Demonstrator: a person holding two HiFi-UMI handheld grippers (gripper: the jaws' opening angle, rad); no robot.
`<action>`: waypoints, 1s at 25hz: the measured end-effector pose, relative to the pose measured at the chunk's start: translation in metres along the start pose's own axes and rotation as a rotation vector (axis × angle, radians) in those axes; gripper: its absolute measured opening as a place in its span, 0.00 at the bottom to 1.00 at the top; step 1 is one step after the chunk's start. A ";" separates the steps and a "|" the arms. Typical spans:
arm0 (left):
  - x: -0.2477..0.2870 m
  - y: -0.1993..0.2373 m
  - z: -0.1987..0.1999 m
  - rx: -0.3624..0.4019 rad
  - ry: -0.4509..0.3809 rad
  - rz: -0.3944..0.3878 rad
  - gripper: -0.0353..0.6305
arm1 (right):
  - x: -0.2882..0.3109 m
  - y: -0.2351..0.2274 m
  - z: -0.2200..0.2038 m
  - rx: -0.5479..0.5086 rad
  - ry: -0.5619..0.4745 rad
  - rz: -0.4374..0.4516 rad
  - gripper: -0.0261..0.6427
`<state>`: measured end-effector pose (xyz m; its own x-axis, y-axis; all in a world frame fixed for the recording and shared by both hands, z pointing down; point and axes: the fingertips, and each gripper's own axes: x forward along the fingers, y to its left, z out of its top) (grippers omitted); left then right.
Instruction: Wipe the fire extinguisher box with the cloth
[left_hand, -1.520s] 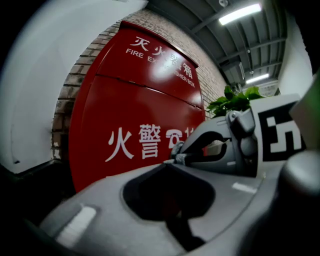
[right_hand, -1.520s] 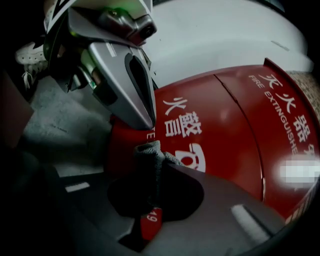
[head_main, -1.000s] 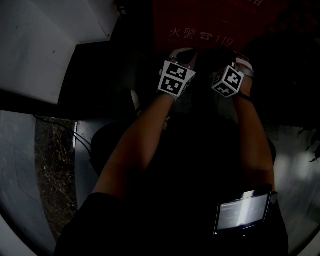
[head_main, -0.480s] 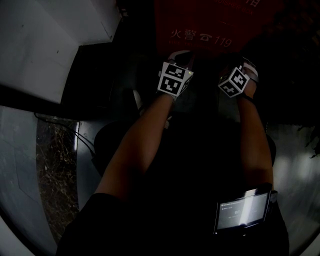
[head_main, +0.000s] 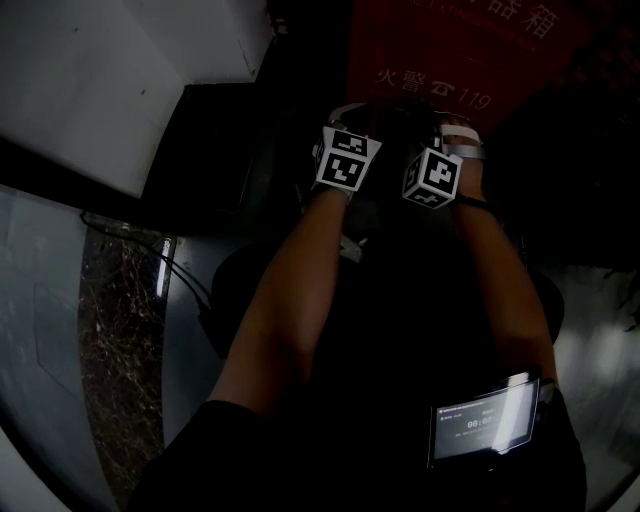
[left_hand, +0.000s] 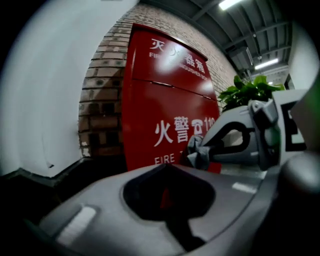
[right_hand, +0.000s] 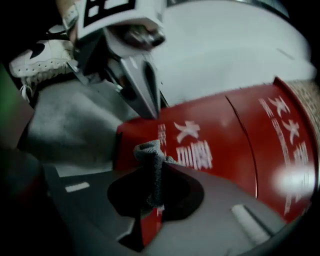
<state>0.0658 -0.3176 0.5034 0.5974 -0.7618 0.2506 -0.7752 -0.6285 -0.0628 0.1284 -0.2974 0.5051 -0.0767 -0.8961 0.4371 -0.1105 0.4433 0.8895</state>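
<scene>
Cloth (right_hand: 149, 150), clamped in the right hand-held gripper (right_hand: 158, 167), points at the upright box (right_hand: 225, 145); left hand-held gripper (left_hand: 167, 170) closed empty.

The box (left_hand: 165, 100) stands just ahead of the left gripper (left_hand: 167, 172) and the right gripper (right_hand: 159, 174), which sit side by side. The cloth (right_hand: 150, 152) sits between the right one's jaws, near the box front. A wall (left_hand: 100, 100) is behind the box, and a plant (left_hand: 250, 92) to its right.
</scene>
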 end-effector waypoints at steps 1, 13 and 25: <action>-0.003 0.012 0.000 -0.010 0.001 0.025 0.06 | 0.003 0.003 0.015 -0.018 -0.026 0.003 0.08; -0.021 0.085 -0.011 -0.221 0.023 0.189 0.06 | 0.046 0.021 0.111 -0.146 -0.156 0.042 0.08; -0.003 0.066 -0.024 -0.176 0.054 0.145 0.06 | 0.060 0.018 0.080 -0.125 -0.090 0.059 0.08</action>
<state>0.0081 -0.3527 0.5216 0.4690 -0.8297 0.3027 -0.8788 -0.4724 0.0668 0.0425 -0.3416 0.5364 -0.1681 -0.8606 0.4808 0.0210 0.4845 0.8745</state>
